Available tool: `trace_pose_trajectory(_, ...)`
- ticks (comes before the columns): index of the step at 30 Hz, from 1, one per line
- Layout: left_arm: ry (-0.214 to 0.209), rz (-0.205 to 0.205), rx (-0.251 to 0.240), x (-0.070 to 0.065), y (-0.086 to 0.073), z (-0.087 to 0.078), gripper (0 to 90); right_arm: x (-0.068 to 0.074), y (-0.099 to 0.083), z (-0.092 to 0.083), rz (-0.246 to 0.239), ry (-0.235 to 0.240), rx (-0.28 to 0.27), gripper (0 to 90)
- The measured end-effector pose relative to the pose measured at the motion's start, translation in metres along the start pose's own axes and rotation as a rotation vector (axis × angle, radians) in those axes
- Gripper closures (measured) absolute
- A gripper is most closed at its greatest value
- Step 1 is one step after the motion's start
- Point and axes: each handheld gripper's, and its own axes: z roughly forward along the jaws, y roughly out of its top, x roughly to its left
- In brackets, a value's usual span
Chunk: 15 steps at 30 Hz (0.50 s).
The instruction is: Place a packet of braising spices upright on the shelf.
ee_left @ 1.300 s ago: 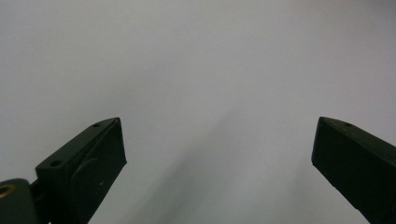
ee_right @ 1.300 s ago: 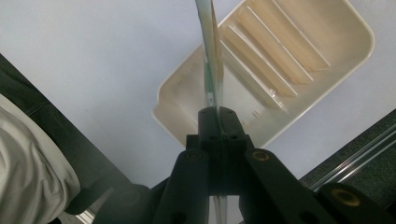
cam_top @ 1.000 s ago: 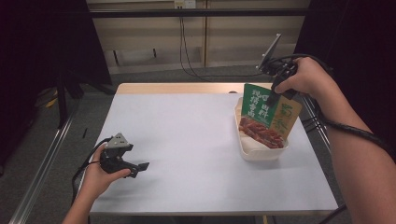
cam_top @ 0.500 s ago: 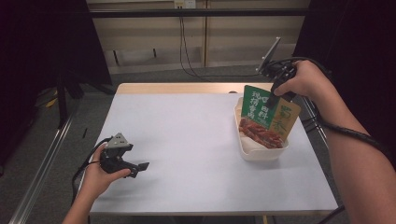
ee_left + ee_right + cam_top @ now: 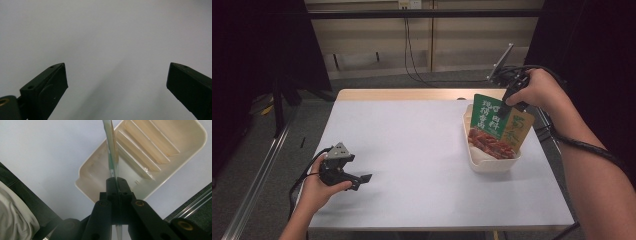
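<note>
Table [image 5: 422,165], white top, mostly bare. Cream bin [image 5: 492,162] sits at its right side, ribbed inside per the right gripper view [image 5: 150,150]. Standing in the bin, tilted, is a green and tan snack packet [image 5: 494,127] with red food printed on it; its lower edge is down inside the bin while its top edge is up in the air. Right gripper [image 5: 513,97] is clamped on that top edge; in the right gripper view its jaws are pressed together with the thin packet [image 5: 111,147] running edge-on between them, out over the bin. Left gripper [image 5: 362,178] rests low at the table's near-left, well apart from the bin, jaws spread wide with nothing between them, just bare tabletop [image 5: 105,37] ahead of it. Progress, as I judge it: the packet is gripped and partly in the bin, so either it is being set in or lifted out; I cannot tell which. Release or lift is what remains, and the left gripper has no part yet. Hard to see: whether the packet's bottom touches the bin floor, the packet text, anything behind the packet in the bin. Right gripper tips are hidden by the hand in the high view.
</note>
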Motion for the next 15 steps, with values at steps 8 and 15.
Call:
trace_pose_trajectory(8, 0.004, 0.006, 0.004, 0.0001, 0.0002, -0.0006, 3.1, -0.0023, -0.0016, 0.0043, 0.009, -0.009, 0.001, 90.0)
trace_pose_trajectory(15, -0.004, -0.009, -0.006, -0.0012, -0.0003, 0.0011, 3.1, -0.0030, -0.0041, 0.0078, 0.005, -0.017, 0.008, 89.4)
